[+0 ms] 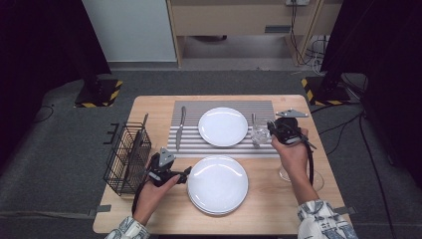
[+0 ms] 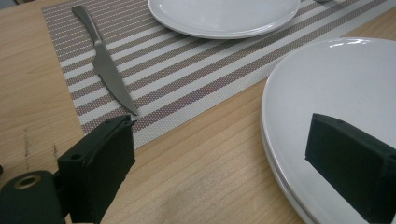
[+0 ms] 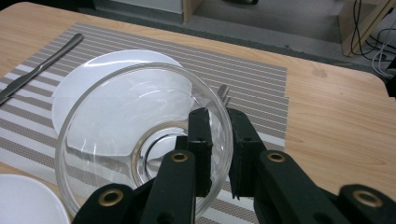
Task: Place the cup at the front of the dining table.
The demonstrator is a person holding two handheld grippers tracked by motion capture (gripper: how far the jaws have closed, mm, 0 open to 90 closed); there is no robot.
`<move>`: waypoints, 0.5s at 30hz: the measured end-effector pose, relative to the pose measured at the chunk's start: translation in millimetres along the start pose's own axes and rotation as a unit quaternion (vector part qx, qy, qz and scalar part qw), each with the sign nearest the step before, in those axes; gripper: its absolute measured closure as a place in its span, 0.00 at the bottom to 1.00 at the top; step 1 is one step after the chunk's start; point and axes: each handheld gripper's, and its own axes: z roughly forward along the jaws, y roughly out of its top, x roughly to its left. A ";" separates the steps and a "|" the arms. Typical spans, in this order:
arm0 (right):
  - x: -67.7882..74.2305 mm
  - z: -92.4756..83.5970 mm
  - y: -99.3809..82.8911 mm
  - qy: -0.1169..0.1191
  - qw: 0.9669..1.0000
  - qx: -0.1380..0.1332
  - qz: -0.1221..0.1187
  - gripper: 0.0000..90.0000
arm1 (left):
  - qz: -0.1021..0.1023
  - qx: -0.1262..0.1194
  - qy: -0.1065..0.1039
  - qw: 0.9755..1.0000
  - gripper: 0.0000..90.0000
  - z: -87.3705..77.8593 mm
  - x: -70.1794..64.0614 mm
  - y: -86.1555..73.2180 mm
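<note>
Right gripper (image 3: pixel 218 154) pinching the wall of a clear glass bowl (image 3: pixel 140 135), one jaw inside the rim and one outside, bowl tipped so its mouth faces the camera. Carried over the right part of the striped placemat (image 1: pixel 189 142), just beside the far plate (image 1: pixel 223 126), with a fork (image 3: pixel 223 93) peeking past the rim. Likely next: setting the bowl down, so clearance between bowl, plate edge and fork decides the spot. Left gripper (image 2: pixel 224 163) idle with jaws spread wide, one over the bare tabletop (image 2: pixel 201 177), the other above the rim of the near stacked plates (image 2: pixel 336 93); nothing between them. Knife (image 2: pixel 105 65) lying lengthwise on the mat's left edge, tip pointing toward the left jaws. High view adds the wire basket (image 1: pixel 127 159) at the table's left; right gripper view alone makes the pinch on the glass plain.
</note>
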 end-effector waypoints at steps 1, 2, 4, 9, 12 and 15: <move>2.1 1.1 0.2 0.002 1.000 0.000 -0.001 0.90 | 0.000 0.000 0.000 1.000 0.08 0.0 -0.1 0.0; 3.9 2.1 0.4 0.004 1.000 0.000 -0.002 0.90 | 0.000 0.000 0.000 1.000 0.08 0.0 -0.1 0.0; 8.0 4.2 0.8 0.007 1.000 0.002 -0.004 0.90 | 0.000 0.000 -0.001 1.000 0.08 -0.2 -0.1 0.0; 17.6 9.6 2.1 0.016 1.000 0.002 -0.004 0.90 | -0.001 -0.001 -0.001 1.000 0.08 -0.4 -0.3 0.3; 24.0 13.1 2.9 0.022 1.000 0.004 -0.006 0.90 | -0.001 -0.001 -0.002 1.000 0.08 -0.8 -0.8 0.6; 29.8 16.1 3.3 0.026 1.000 0.005 -0.008 0.90 | 0.000 -0.001 -0.002 1.000 0.08 -0.9 -0.9 0.6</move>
